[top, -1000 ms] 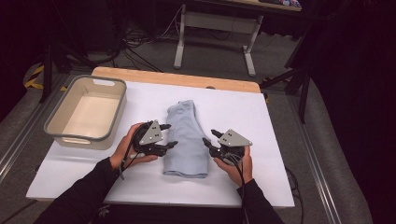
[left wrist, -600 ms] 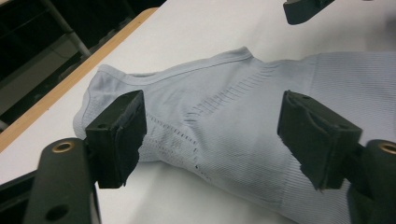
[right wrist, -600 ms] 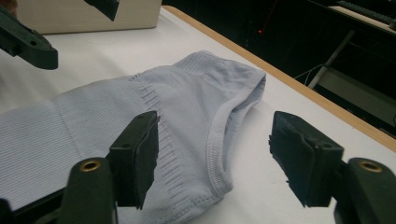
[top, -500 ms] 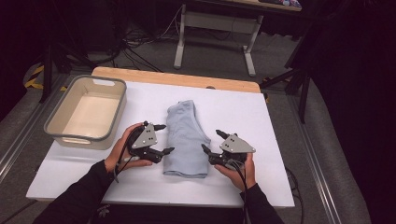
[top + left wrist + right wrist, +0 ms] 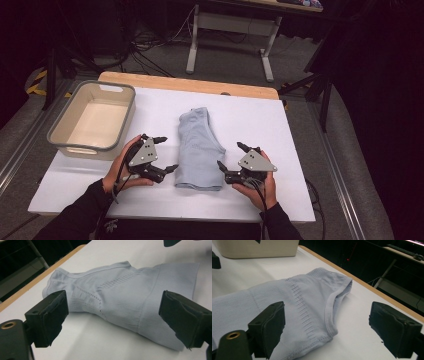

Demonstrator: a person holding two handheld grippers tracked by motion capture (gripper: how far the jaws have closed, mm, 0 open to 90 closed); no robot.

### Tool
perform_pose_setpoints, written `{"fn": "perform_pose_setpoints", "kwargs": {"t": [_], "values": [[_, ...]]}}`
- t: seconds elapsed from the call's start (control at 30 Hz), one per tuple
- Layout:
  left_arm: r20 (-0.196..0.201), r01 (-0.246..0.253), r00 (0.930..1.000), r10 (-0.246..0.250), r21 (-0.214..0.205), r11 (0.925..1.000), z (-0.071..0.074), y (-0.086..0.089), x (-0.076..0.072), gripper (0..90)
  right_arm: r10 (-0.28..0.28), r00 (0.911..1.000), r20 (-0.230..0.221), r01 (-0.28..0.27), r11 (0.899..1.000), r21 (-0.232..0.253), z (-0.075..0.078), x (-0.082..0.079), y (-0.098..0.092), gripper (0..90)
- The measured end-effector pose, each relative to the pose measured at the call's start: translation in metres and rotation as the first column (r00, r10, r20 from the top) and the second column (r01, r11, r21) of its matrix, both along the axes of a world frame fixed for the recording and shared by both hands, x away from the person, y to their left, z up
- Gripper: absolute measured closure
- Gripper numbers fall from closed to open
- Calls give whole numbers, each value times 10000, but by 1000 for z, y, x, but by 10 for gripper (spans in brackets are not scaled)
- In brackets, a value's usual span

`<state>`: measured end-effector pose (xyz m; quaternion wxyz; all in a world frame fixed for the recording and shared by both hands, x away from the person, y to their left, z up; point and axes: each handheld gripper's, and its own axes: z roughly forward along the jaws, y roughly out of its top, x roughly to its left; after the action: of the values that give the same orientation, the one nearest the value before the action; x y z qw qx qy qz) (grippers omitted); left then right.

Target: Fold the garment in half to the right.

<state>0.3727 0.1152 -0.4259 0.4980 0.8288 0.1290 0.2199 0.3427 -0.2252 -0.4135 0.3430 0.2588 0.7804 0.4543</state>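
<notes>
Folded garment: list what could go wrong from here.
1. Both grippers, left gripper and right gripper, have just been opening and stand clear of the light blue garment; a careless re-grab might pinch one layer and undo the fold.
2. The bin sits close beside the left hand; a swing outward could knock it.

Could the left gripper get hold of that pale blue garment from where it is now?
Probably yes. The left gripper sits just beside the folded garment on the white table, its jaws open after just widening, nothing between them and nothing in the way. The bin stands off to the other side.
</notes>
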Motion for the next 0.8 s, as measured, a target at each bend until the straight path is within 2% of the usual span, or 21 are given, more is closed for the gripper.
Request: {"fn": "perform_pose_setpoints", "kwargs": {"t": [0.17, 0.3, 0.5, 0.6, 0.8], "values": [[-134, -133, 9998, 132, -49, 9999, -4, 8, -4, 88, -87, 9999, 96, 89, 9999, -133, -2, -6, -4, 145], [-395, -273, 9989, 264, -232, 9994, -8, 16, -7, 85, -55, 9998, 211, 60, 9997, -232, -5, -9, -7, 150], [-566, -481, 9973, 466, -259, 9985, -14, 26, -11, 86, -72, 9998, 202, 76, 9998, -182, -8, -13, -13, 151], [-514, -670, 9965, 665, -74, 9977, -17, 30, -14, 85, -161, 9998, 100, 162, 9998, -106, -11, -16, -19, 151], [-771, -769, 9942, 751, -197, 9968, -21, 40, -20, 75, -295, 9995, -56, 294, 9995, -72, -17, -20, -29, 151]]}}
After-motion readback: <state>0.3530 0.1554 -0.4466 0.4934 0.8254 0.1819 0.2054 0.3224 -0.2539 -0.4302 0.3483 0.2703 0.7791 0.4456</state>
